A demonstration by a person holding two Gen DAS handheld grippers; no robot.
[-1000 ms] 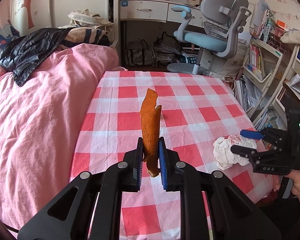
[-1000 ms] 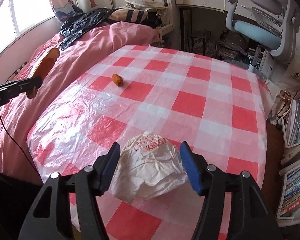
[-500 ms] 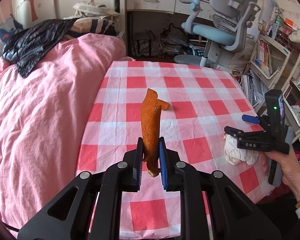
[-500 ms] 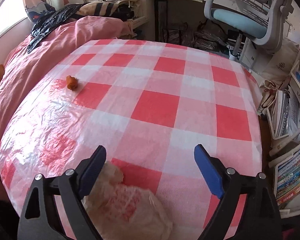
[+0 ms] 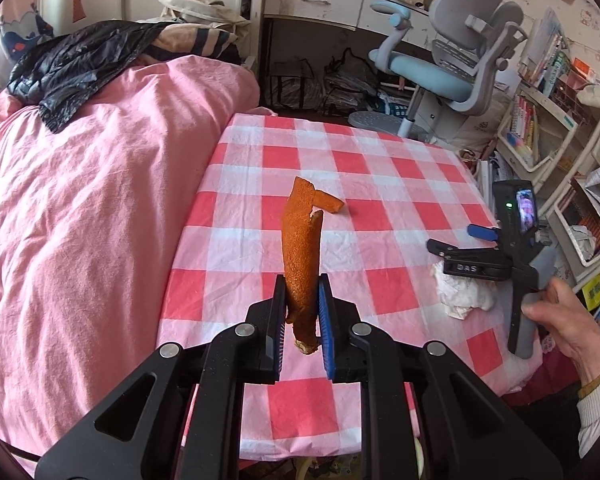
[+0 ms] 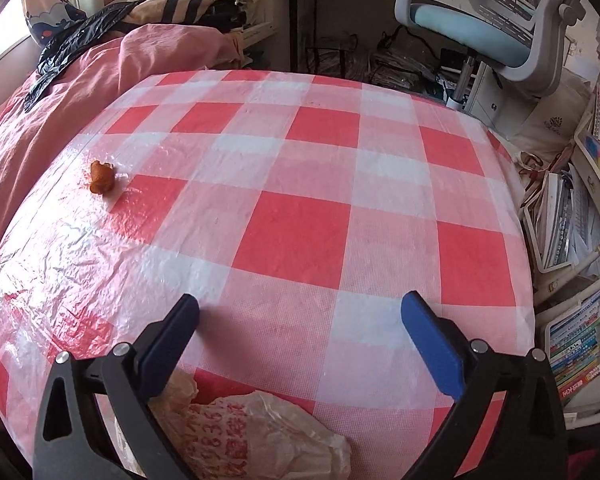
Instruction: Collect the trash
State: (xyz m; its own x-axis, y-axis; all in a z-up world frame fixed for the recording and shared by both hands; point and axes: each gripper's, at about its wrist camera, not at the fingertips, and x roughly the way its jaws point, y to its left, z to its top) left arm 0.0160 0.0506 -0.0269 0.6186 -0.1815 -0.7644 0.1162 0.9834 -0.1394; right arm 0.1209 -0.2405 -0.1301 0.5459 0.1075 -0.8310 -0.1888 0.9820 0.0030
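Note:
My left gripper (image 5: 302, 316) is shut on a long strip of orange peel (image 5: 300, 248) that stands upright between its pads, above the near edge of the checked table (image 5: 380, 184). A smaller peel piece (image 5: 328, 203) lies on the cloth beyond it, the same peel piece (image 6: 101, 177) showing far left in the right wrist view. My right gripper (image 6: 300, 312) has its jaws opening wide with nothing between them. A crumpled white wrapper (image 6: 252, 432) lies under it, behind the fingertips. From the left wrist view, the right gripper (image 5: 456, 240) hovers just over that wrapper (image 5: 460, 294).
A bed with a pink cover (image 5: 80, 200) adjoins the table's left side, with a black jacket (image 5: 72, 64) on it. A grey and blue desk chair (image 5: 460, 68) stands beyond the table. Bookshelves (image 5: 560, 152) line the right. A person's hand (image 5: 560, 320) holds the right gripper.
The right gripper's jaws opened wide and let go of the crumpled wrapper, which now lies behind the fingertips. The left gripper drifted slightly, still holding the peel strip.

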